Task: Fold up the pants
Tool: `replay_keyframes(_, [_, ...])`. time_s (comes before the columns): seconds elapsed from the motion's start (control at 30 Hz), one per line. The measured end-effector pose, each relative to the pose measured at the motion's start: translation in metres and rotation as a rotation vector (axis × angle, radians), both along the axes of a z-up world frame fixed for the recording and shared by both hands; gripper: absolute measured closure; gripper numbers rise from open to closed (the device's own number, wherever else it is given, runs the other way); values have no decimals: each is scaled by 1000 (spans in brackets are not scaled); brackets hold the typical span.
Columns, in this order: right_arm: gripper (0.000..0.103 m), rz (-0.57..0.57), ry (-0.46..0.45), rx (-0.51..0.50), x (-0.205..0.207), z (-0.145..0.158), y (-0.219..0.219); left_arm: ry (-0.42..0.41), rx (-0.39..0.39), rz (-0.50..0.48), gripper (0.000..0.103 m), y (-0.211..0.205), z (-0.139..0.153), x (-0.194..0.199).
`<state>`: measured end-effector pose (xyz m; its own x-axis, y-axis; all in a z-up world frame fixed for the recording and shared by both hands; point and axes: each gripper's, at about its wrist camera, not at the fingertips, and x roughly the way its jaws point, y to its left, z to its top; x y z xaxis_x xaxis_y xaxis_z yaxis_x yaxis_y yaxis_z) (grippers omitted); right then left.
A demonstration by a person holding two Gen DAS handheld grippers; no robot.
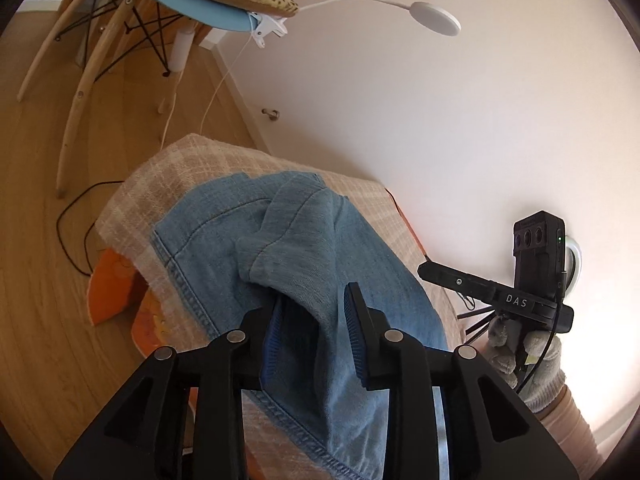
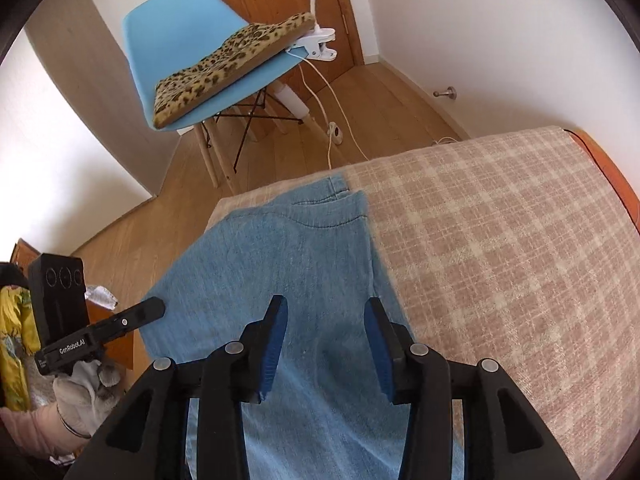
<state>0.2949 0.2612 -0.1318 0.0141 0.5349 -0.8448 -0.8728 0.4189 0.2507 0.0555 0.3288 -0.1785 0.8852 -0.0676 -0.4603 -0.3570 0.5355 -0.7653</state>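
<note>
Blue denim pants (image 2: 304, 264) lie on the plaid-covered table (image 2: 500, 240), long axis running straight away from both claws toward the waistband at the far edge by the blue chair (image 2: 180, 36). A bunched fold of them rises between the fingers of the left gripper (image 1: 314, 312), jaws parted with cloth in the gap, grip not confirmed; right gripper (image 2: 326, 332) hovers open above flat denim, holding nothing. Left looks nearer to a grasp. Readable: "DAS" on right unit in left view, "GenRobot.AI" on left unit in right view.
</note>
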Motion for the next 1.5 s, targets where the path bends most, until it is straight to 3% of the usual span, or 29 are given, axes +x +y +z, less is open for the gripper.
replay_keyframes(0.13, [60, -78, 55, 16, 30, -14, 19, -18, -26, 10, 75, 9, -2, 5])
replay_keyframes(0.33, [61, -15, 16, -60, 31, -39, 80, -40, -41, 20, 75, 14, -6, 13])
replay_keyframes(0.4, [70, 10, -30, -92, 25, -46, 94, -46, -36, 41, 75, 16, -6, 11])
replay_keyframes(0.53, [100, 29, -119, -83, 17, -42, 96, -55, -24, 72, 75, 22, -8, 8])
replay_keyframes(0.67, [103, 22, -157, -13, 18, -20, 87, -48, 37, 86, 79, 18, -7, 9])
replay_keyframes(0.7, [103, 30, -160, 4, 17, -14, 88, -42, 69, 97, 86, 15, -4, 8])
replay_keyframes(0.8, [103, 40, -111, -4, 22, -9, 99, -36, 149, 107, 89, 7, 0, 5])
replay_keyframes(0.83, [91, 27, -107, -30, 25, -12, 102, -36, 151, 101, 89, 6, 0, 4])
replay_keyframes(0.87, [64, 3, -129, -58, 27, -16, 104, -39, 142, 95, 89, 8, -1, 4])
replay_keyframes(0.9, [59, -14, -135, -73, 30, -19, 105, -39, 132, 87, 89, 10, -3, 5])
replay_keyframes(1.0, [59, -31, -75, -85, 37, -33, 107, -36, 131, 85, 89, 16, -4, 5])
replay_keyframes(1.03, [60, -36, -76, -100, 39, -38, 109, -36, 124, 91, 84, 19, -5, 5])
replay_keyframes(1.1, [65, -25, -75, -122, 39, -47, 113, -32, 70, 105, 68, 26, -10, 5])
replay_keyframes(1.13, [80, -8, -79, -127, 37, -50, 114, -37, 36, 113, 67, 31, -14, 5])
replay_keyframes(1.23, [98, 24, -170, -143, 25, -46, 116, -31, 10, 138, 68, 39, -20, 5])
replay_keyframes(1.27, [100, 31, -181, -133, 23, -43, 116, -28, 18, 138, 69, 39, -21, 5])
replay_keyframes(1.33, [101, 30, -207, -107, 21, -32, 113, -10, 63, 146, 93, 38, -19, 4])
replay_keyframes(1.5, [101, 29, -253, -37, 20, -4, 120, -6, 112, 148, 96, 30, -17, -2])
